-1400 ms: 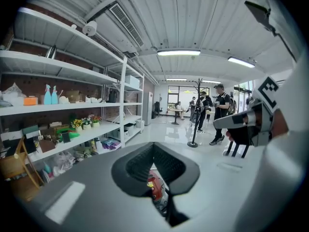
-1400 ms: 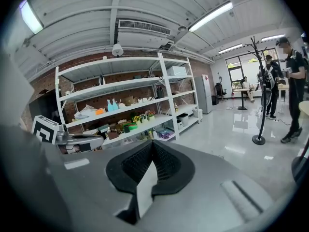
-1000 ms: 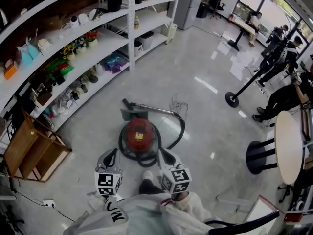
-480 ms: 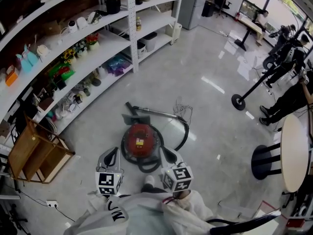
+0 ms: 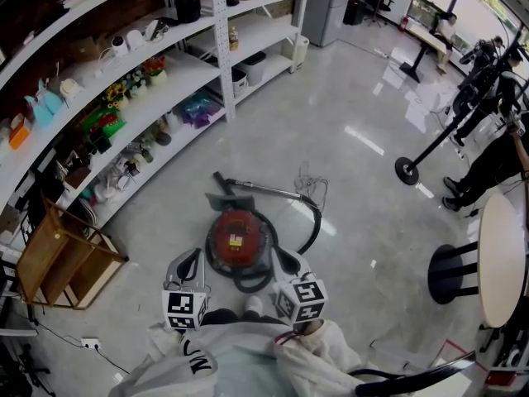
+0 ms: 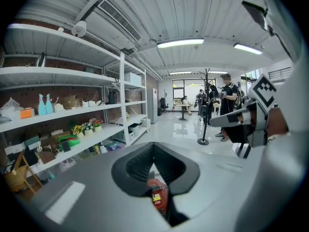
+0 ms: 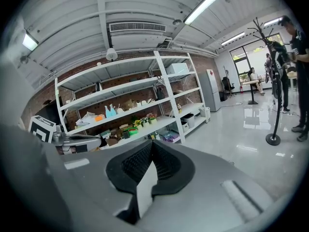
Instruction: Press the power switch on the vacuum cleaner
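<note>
Two claws: the left claw (image 5: 192, 256) and right claw (image 5: 278, 257) hang just on the person's side of the vacuum cleaner (image 5: 238, 235), one at each flank, not touching it.
Left claw: in its own view the tips (image 6: 154, 145) are drawn together with nothing held; the red body (image 6: 157, 195) shows through the gap below the tips.
Right claw: tips (image 7: 151, 143) likewise closed and empty; only pale floor shows through the gap.
Vacuum cleaner: a round red canister ringed in black, sitting on the glossy floor directly ahead of the person.
Power switch: too small to pick out; a pale label (image 5: 235, 240) sits on the dome, and I judge the switch lies on the top nearby.
Handling: the shell looks hard, smooth and heavy enough to stay put under a push; it needs no grasp, only a closed tip pressed straight down on the switch. An off-centre push could slip on the curved plastic.
Hose: a black hose (image 5: 312, 223) curls round the vacuum cleaner's right side.
Wand: a metal wand (image 5: 266, 189) and floor head (image 5: 220, 193) lie just beyond the vacuum cleaner.
Shelves: white shelves (image 5: 124, 85) stand well beyond it, to the left.
</note>
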A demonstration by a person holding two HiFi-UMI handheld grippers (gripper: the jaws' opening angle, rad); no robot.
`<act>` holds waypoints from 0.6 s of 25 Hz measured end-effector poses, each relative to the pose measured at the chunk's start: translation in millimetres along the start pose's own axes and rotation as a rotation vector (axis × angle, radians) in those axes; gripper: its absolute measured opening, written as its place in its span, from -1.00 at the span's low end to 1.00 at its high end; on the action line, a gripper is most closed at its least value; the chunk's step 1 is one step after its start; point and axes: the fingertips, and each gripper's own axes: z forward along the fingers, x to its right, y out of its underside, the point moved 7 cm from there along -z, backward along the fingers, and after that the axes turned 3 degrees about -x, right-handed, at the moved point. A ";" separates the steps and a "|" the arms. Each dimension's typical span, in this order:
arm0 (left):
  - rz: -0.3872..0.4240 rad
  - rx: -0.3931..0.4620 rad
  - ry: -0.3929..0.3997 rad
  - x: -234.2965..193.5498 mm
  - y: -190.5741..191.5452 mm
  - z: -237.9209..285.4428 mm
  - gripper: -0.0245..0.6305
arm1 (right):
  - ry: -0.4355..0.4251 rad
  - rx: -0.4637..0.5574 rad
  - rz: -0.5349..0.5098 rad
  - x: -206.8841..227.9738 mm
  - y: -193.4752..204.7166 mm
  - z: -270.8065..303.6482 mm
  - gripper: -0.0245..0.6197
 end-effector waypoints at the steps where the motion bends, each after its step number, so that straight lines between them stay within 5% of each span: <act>1: -0.001 -0.003 -0.001 -0.3 0.5 -0.3 -0.93 | 0.000 -0.001 0.002 0.3 0.4 0.4 -0.92; 15: 0.008 -0.072 0.038 -0.6 17.1 5.4 -0.93 | 0.028 -0.059 0.054 1.8 21.6 7.7 -0.92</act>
